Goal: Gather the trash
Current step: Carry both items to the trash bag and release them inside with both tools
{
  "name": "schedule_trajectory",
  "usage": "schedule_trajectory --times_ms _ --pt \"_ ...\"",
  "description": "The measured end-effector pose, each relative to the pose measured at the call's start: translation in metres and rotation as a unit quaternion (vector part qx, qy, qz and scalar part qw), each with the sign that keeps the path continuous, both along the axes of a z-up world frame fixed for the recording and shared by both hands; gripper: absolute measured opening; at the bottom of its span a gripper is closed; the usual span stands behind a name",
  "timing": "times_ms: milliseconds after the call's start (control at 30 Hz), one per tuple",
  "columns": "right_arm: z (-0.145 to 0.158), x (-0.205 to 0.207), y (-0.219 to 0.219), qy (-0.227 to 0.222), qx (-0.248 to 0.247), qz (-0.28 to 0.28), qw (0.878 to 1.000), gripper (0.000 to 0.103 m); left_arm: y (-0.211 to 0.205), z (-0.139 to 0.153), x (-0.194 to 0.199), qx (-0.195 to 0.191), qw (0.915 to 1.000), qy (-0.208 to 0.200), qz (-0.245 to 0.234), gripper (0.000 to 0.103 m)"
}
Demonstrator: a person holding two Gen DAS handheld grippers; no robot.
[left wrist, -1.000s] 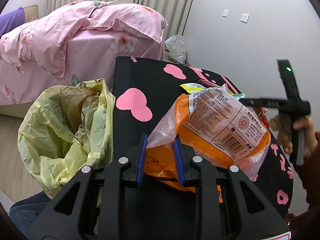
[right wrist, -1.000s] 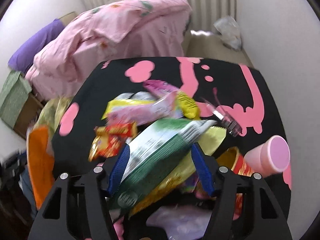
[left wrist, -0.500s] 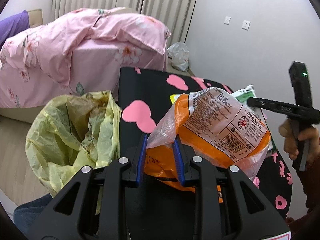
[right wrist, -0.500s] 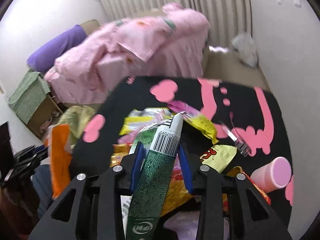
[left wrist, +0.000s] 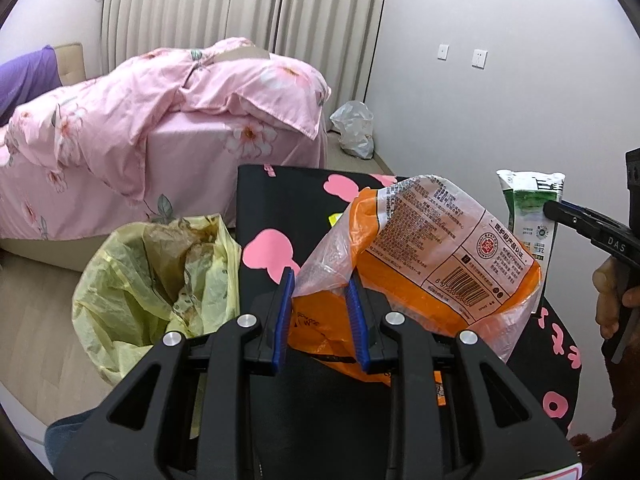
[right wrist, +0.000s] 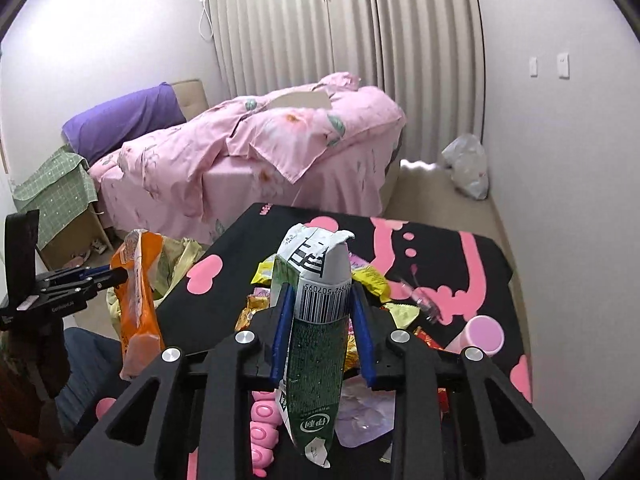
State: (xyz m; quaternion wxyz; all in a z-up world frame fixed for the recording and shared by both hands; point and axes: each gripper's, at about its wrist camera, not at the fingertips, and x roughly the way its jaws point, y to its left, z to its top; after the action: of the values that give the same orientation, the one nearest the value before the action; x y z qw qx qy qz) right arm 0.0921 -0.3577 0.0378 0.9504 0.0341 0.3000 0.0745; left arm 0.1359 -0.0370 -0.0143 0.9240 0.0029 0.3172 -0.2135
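Left gripper (left wrist: 320,316): clenched on the clear neck of an orange plastic bag (left wrist: 436,264), which is held up over the black table with pink shapes (left wrist: 280,196), just right of the yellow-lined trash bin (left wrist: 160,284) on the floor. Right gripper (right wrist: 322,328): clamped on a green-and-white wrapper (right wrist: 318,340), held upright above the wrapper pile (right wrist: 372,284) on the table. A pink cup (right wrist: 482,334) is seen lying by the pile

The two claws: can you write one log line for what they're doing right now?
left claw: shut on orange wrapper | right claw: shut on green wrapper | yellow trash bag: open
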Motion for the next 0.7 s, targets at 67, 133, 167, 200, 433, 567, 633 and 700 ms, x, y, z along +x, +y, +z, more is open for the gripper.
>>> schedule_trajectory --times_ms 67,133,167,200,433,567,633,700 --pt "0.006 -0.004 0.001 -0.009 0.001 -0.002 1.000 0.028 0.002 0.006 -0.002 0.006 1.0000 -0.006 0.006 0.025" --pt "0.014 -0.007 0.002 -0.022 0.003 -0.004 1.000 0.028 0.006 0.013 -0.003 0.012 0.9997 -0.012 0.016 0.025" --pt "0.018 -0.009 0.003 -0.028 0.003 -0.004 1.000 0.028 0.008 0.016 -0.004 0.016 0.9995 -0.016 0.022 0.025" --pt "0.022 -0.010 0.006 -0.034 0.003 -0.004 0.999 0.028 0.012 0.020 -0.004 0.021 0.9991 -0.022 0.031 0.025" --pt "0.051 -0.005 0.042 -0.081 0.002 0.030 0.996 0.028 0.057 0.044 0.000 0.042 0.9914 -0.047 0.115 0.025" --pt "0.058 0.007 0.070 -0.094 0.007 0.058 0.994 0.028 0.082 0.050 -0.004 0.062 0.9835 -0.062 0.158 0.025" --pt "0.061 0.016 0.088 -0.099 0.007 0.074 0.992 0.028 0.098 0.051 -0.004 0.077 0.9762 -0.071 0.190 0.025" --pt "0.062 0.022 0.101 -0.104 0.007 0.087 0.991 0.028 0.115 0.050 -0.003 0.088 0.9681 -0.074 0.223 0.025"
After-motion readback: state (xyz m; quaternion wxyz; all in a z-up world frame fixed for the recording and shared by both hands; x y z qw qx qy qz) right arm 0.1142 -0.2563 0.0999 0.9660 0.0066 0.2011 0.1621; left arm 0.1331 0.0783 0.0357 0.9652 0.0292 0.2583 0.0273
